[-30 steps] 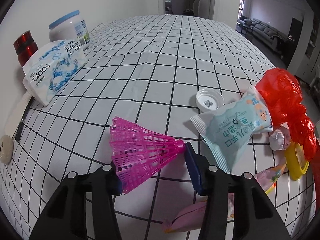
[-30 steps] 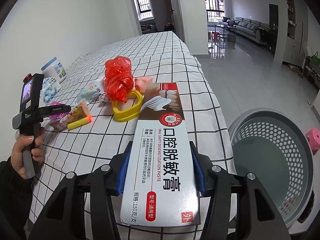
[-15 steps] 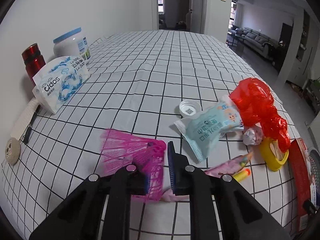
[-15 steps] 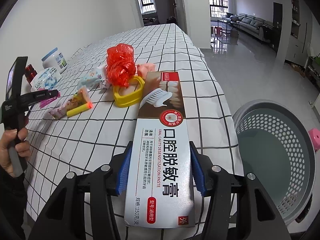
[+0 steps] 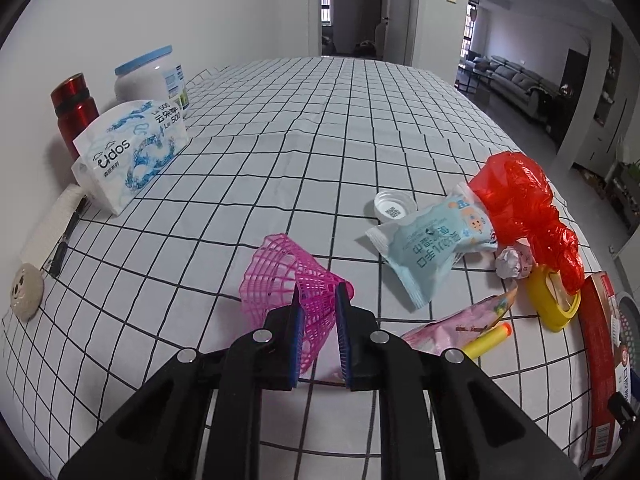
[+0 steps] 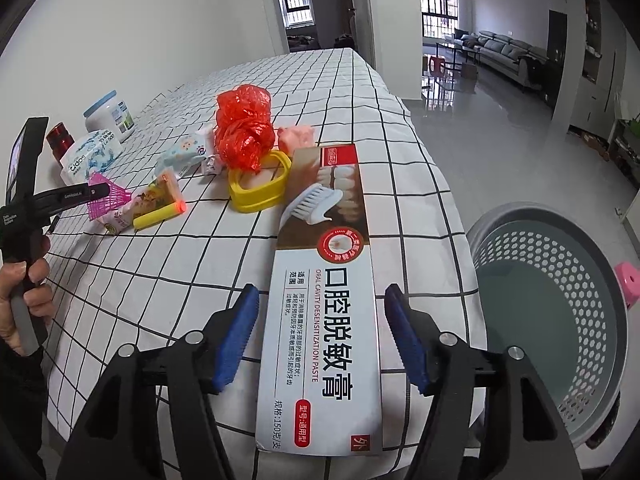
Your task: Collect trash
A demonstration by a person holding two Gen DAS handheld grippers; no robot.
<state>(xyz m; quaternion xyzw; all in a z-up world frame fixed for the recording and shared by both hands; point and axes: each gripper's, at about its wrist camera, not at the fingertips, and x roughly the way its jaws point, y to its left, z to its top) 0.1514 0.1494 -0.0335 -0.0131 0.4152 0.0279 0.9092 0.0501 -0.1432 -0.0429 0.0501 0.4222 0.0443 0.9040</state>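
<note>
- Left hand-held gripper [image 5: 317, 312]: narrow, blue pads pinching the pink shuttlecock [image 5: 288, 280] across its mesh skirt, which buckles between them. Shuttlecock sits just above the surface [image 5: 320, 140], a checked white cloth.
- Right hand-held gripper [image 6: 320, 340]: jaws opening; toothpaste box [image 6: 320, 320] lies between the pads with a gap on both sides. The box rests flat at the surface edge, near end overhanging.
- Just right of the shuttlecock: pink snack wrapper [image 5: 452, 320] with a yellow foam dart [image 5: 486, 340] touching it.
- Further out: light-blue snack packet [image 5: 432, 244], white bottle cap [image 5: 394, 206] beside it, crumpled paper ball [image 5: 512, 262], red plastic bag [image 5: 524, 204] draped onto a yellow ring-shaped holder [image 5: 552, 300].
- Yellow holder: contents hard to tell, pale interior only.
- Small pink lump [image 6: 296, 136] behind the red bag, cannot identify it.
- Along the wall on the left: tissue pack [image 5: 128, 152], white jar with blue lid [image 5: 152, 80] closed, red bottle [image 5: 76, 108] closed.
- Grey perforated basket [image 6: 560, 320] on the floor right of the surface, next to the toothpaste box; nothing visible inside.
- Person's hand [image 6: 28, 292] grips the left tool's handle in the right wrist view.
</note>
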